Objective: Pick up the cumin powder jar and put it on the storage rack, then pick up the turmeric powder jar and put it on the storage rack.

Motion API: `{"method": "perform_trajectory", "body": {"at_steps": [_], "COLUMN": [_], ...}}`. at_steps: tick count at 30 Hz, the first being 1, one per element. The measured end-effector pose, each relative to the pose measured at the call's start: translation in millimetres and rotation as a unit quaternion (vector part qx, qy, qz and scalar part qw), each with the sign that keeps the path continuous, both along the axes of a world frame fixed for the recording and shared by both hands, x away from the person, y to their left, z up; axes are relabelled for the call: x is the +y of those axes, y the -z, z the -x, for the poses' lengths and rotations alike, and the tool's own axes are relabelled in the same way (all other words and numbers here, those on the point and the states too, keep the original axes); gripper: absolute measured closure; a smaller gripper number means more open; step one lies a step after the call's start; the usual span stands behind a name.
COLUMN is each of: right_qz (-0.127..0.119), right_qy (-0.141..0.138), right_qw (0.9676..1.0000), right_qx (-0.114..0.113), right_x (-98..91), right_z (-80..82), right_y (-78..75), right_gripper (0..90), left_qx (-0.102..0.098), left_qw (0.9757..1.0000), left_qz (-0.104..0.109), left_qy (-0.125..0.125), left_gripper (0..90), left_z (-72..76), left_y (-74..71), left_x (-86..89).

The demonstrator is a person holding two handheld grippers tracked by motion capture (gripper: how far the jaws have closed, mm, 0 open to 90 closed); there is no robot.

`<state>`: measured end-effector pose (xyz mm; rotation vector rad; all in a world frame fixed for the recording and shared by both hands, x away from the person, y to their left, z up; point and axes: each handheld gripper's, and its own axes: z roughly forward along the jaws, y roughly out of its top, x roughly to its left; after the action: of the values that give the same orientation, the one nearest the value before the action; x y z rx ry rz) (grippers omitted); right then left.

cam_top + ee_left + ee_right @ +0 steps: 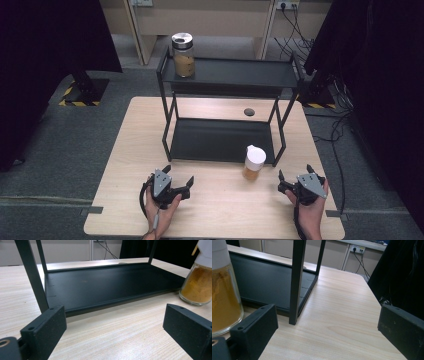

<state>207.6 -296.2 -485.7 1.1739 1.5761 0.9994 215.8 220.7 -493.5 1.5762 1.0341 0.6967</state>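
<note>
A small glass jar with a white lid (253,163) (198,282) (223,297) holds orange-brown powder and stands on the wooden table (215,210) just in front of the black rack's lower shelf (220,140) (105,282). A taller jar with a silver lid (183,55) sits at the left end of the rack's top shelf (240,72). My left gripper (178,176) (113,327) rests on the table left of the small jar, jaws wide apart and empty. My right gripper (295,171) (327,332) lies right of that jar, also open with nothing between its jaws.
The two-tier black metal rack stands mid-table; its front right leg (295,282) rises close ahead of the right gripper. A round cable hole (249,112) lies behind the rack. Dark curtains flank the table, and cables (340,125) trail on the floor at right.
</note>
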Motion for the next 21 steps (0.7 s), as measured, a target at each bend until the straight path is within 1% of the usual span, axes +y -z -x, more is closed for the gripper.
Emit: {"method": "perform_trajectory", "body": {"at_steps": [10,17,21], "right_qz": [0.006,-0.011,-0.011], "right_qy": [0.002,0.003,0.003], "right_qw": [1.0,0.9999,0.9999], "right_qx": [-0.002,-0.001,-0.005], "right_x": [1.9,-1.8,-2.3], "right_z": [0.6,0.4,1.2], "right_y": [0.5,0.3,1.4], "right_gripper": [3.0,2.7,2.7], "left_qx": [-0.002,0.0,-0.001], "left_qw": [1.0,1.0,1.0], "left_qz": [0.001,-0.001,-0.003], "left_qy": [0.001,0.003,0.002], "left_gripper": [4.0,4.0,4.0], "left_z": [0.5,-0.6,-0.9], "left_y": [0.6,-0.1,-0.2], "left_x": [0.5,0.3,-0.7]}}
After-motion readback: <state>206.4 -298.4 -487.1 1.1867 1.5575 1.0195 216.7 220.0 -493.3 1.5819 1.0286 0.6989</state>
